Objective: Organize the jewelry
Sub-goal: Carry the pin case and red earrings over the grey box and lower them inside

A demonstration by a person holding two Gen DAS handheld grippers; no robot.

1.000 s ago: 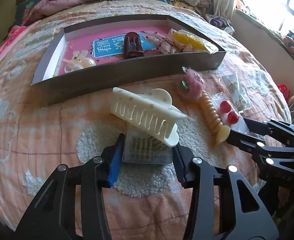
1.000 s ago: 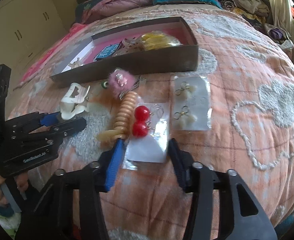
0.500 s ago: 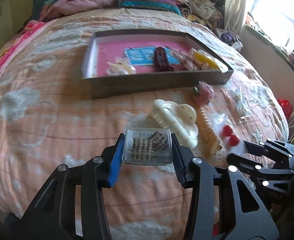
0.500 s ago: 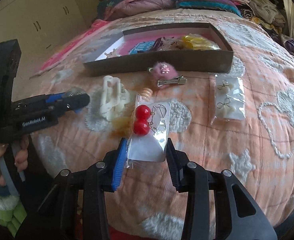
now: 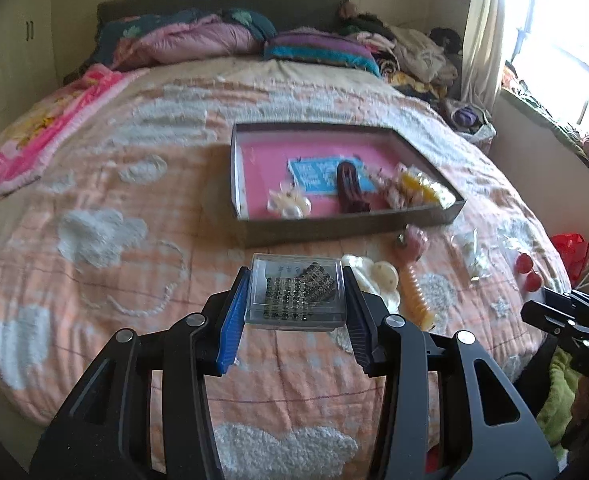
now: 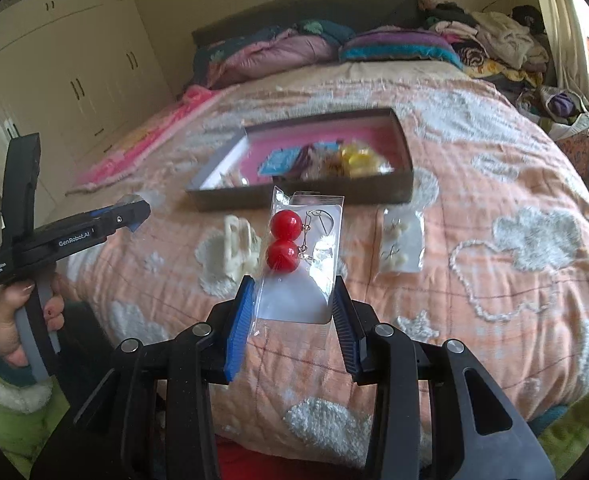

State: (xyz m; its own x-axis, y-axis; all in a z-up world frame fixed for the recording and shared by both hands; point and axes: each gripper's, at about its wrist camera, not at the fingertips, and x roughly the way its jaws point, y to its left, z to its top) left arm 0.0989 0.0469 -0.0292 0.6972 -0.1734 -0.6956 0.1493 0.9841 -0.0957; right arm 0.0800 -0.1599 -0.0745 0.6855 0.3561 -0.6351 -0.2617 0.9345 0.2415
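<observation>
My left gripper [image 5: 296, 300] is shut on a clear plastic case of dark beaded jewelry [image 5: 297, 294], held above the bed. My right gripper [image 6: 294, 300] is shut on a clear packet of red ball earrings [image 6: 300, 256], also lifted off the bed. The grey tray with a pink floor [image 5: 318, 228] lies ahead in the left wrist view and holds a brown hair clip [image 5: 350, 188], a pearl flower piece [image 5: 288, 204] and yellow packets [image 5: 422, 190]. It also shows in the right wrist view [image 6: 306, 196].
On the bedspread lie a cream claw clip [image 5: 378, 276], an amber spiral band [image 5: 416, 296], a pink fluffy clip [image 5: 416, 240] and a packet of white earrings [image 6: 400, 240]. Pillows and clothes pile at the headboard [image 5: 222, 36]. Wardrobes stand left [image 6: 54, 72].
Both grippers closed on their items and lifted them off the bed, pulling up and back; the tray and loose items now sit farther away.
</observation>
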